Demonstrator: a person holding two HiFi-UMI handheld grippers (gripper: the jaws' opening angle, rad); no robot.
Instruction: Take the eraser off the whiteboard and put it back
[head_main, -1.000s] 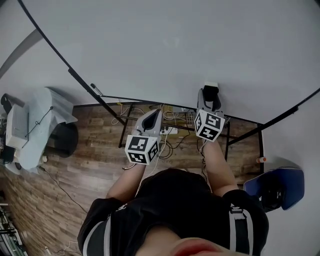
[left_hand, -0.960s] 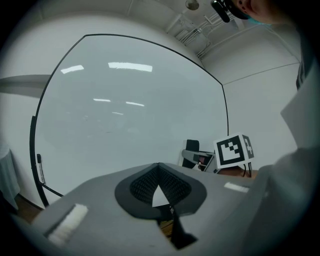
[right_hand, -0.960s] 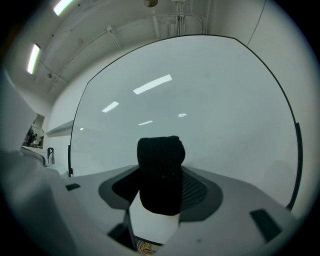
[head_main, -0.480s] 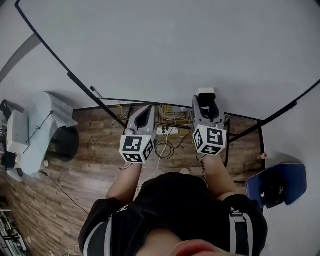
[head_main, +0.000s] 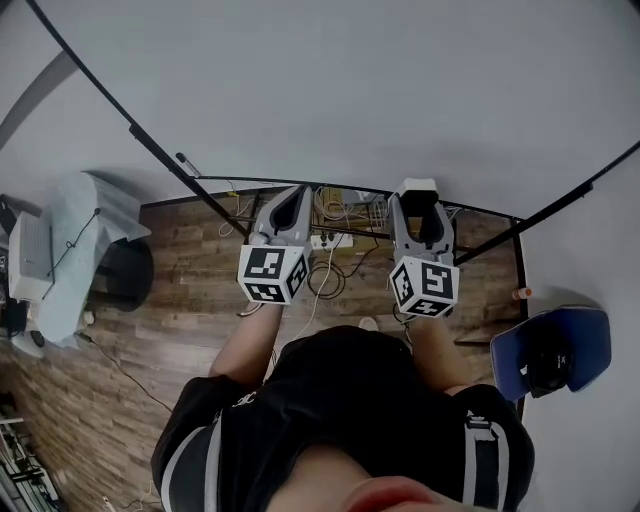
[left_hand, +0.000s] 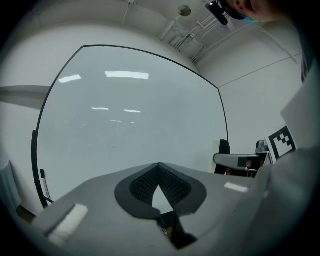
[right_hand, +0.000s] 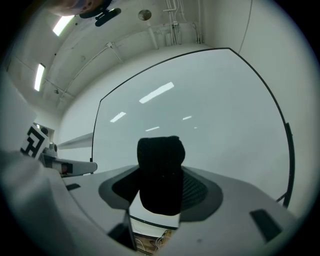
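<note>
The left gripper (left_hand: 158, 166) points level at the whiteboard (left_hand: 130, 110), its jaws closed together on nothing. To its right, the right gripper (head_main: 419, 200) has its jaws spread wide and clamped on the black-faced eraser (right_hand: 160, 172), near the whiteboard's lower edge.

Whiteboard (head_main: 330, 90) runs off the top and both sides of the head view, so its full extent doesn't show. Eraser (head_main: 417, 185) is mostly buried in the right gripper (head_main: 420, 200), with just its white far end poking out. Dark lump (head_main: 548, 368) on the blue chair (head_main: 592, 345), far right: can't tell what it is.
</note>
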